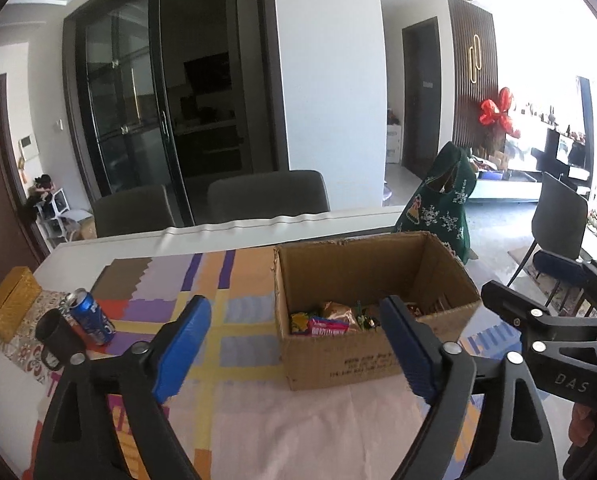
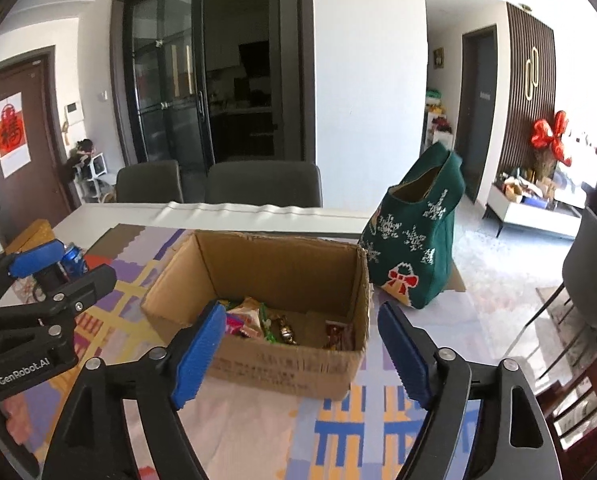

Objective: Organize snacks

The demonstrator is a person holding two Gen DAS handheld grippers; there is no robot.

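An open cardboard box (image 1: 382, 356) (image 2: 298, 368) stands on the patterned tablecloth, with several wrapped snacks (image 1: 330, 320) (image 2: 270, 324) lying on its bottom. My left gripper (image 1: 298, 344) hovers in front of the box's near left side, its blue pads wide apart and nothing between them. Just before the box's near wall, my right gripper (image 2: 302, 356) also stands open and empty. The right gripper's black frame (image 1: 554, 332) shows at the right edge of the left wrist view, and the left gripper's frame (image 2: 46, 292) shows at the left of the right wrist view.
A blue soda can (image 1: 92, 316) (image 2: 74, 258) and a black mug (image 1: 58, 338) stand at the table's left, beside a yellow box (image 1: 12, 308). A green Christmas bag (image 2: 414, 236) (image 1: 438, 208) stands right of the cardboard box. Grey chairs (image 1: 266, 196) line the far edge.
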